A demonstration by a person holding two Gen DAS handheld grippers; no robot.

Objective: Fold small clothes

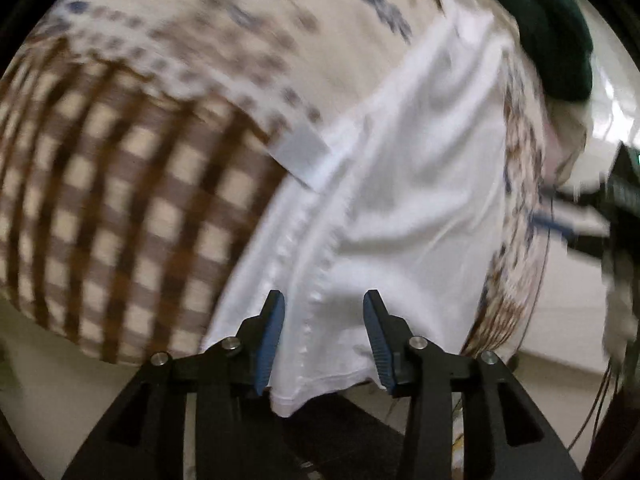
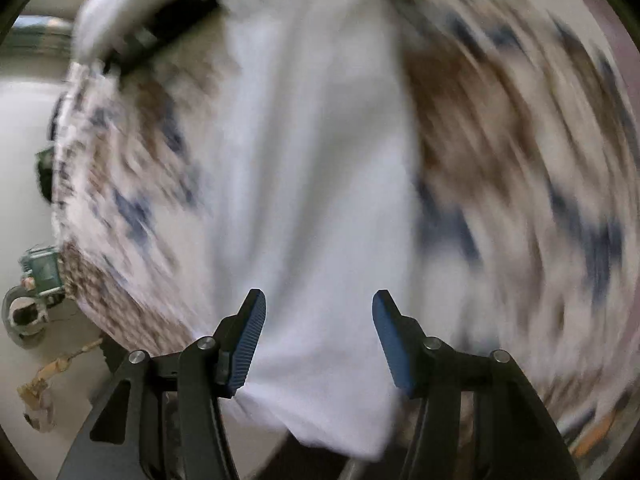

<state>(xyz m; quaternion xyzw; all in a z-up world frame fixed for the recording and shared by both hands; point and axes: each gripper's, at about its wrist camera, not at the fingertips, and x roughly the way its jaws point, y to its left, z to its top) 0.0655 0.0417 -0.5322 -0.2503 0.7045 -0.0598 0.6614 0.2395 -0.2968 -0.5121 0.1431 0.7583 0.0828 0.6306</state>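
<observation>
A white garment (image 1: 400, 184) lies spread over a patterned cloth on the table, its hemmed lower edge hanging over the table's near edge. My left gripper (image 1: 324, 312) is open, its blue-padded fingers on either side of the garment's lower part with a stitched seam between them. In the right wrist view the same white garment (image 2: 320, 184) fills the middle, blurred by motion. My right gripper (image 2: 318, 312) is open with the white fabric between and beyond its fingers. Neither gripper is closed on the cloth.
A brown-and-cream checked cloth (image 1: 120, 208) lies to the left, under a cream cloth with blue and brown print (image 1: 248, 24). A dark green garment (image 1: 556, 28) sits at the far right. Pale floor (image 2: 24, 128) and small objects (image 2: 40, 276) lie beyond the table's left side.
</observation>
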